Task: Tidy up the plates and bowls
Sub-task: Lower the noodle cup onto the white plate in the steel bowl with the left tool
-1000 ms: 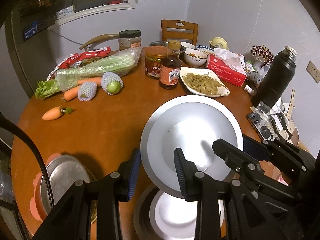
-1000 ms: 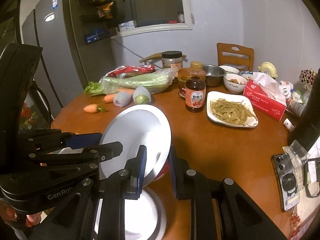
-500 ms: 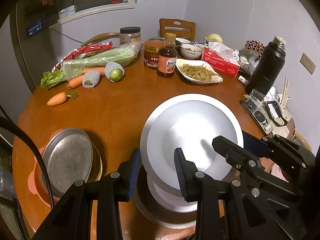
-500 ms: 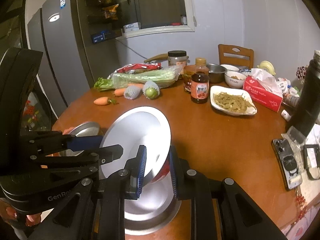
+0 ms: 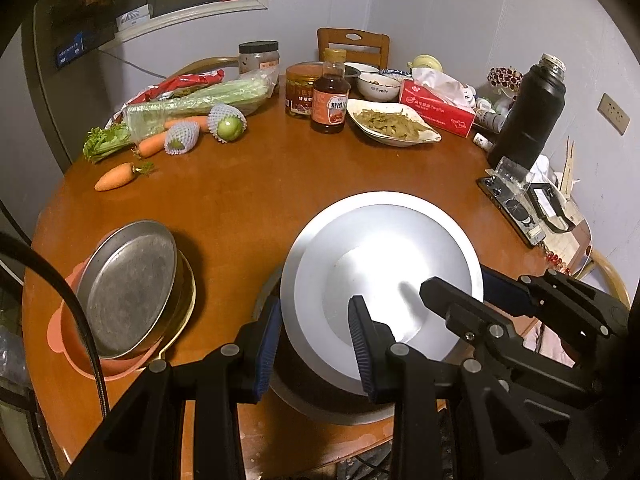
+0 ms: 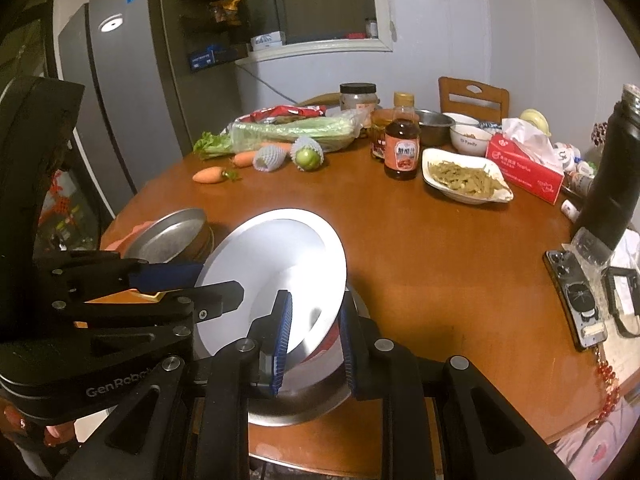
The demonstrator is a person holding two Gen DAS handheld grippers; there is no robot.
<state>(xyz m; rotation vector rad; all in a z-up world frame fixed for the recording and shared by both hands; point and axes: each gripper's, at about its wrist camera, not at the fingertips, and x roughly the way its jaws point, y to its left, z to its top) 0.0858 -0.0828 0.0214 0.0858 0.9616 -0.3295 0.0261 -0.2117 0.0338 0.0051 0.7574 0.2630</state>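
You have both grippers clamped on one wide, shallow silver metal bowl (image 5: 384, 272): your left gripper (image 5: 314, 344) pinches its near rim, and your right gripper (image 6: 314, 340) pinches the opposite edge. The bowl hangs tilted over a larger round steel basin (image 6: 296, 404) at the near edge of the round brown wooden table (image 5: 256, 200); whether they touch is hidden by the bowl itself and your fingers. To the left, a dull grey metal pan (image 5: 128, 284) leans inside a pink plastic bowl (image 5: 72, 348), whose contents you cannot make out.
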